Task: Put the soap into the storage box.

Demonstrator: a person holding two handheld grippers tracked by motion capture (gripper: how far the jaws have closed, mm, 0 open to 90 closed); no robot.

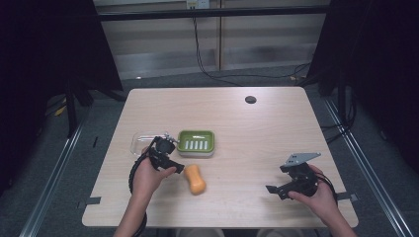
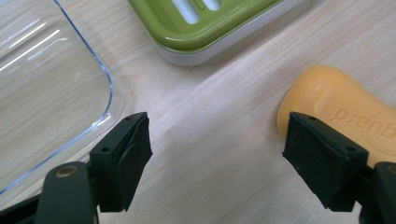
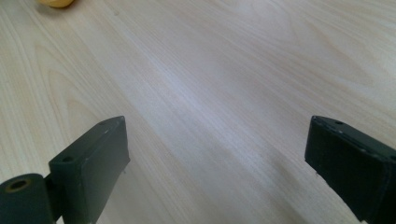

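Orange, waisted soap bar (image 1: pixel 194 178) lies at lower centre of the high view, bare wood around it. The left gripper (image 2: pixel 217 156), jaws wide and empty, has it beside one jaw, where embossed lettering shows. The right gripper (image 3: pixel 217 170) gapes empty over open tabletop (image 3: pixel 224 93).

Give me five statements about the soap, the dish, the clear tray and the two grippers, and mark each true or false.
1. The orange soap bar lies inside the green soap dish. False: it lies on the bare table, nearer the person than the dish.
2. The left gripper has its jaws open, with nothing between them. True.
3. A clear plastic tray sits to the left of the green soap dish. True.
4. The right gripper is shut on the soap bar. False: its jaws are wide apart over bare wood.
5. The soap dish has slots in its floor. True.
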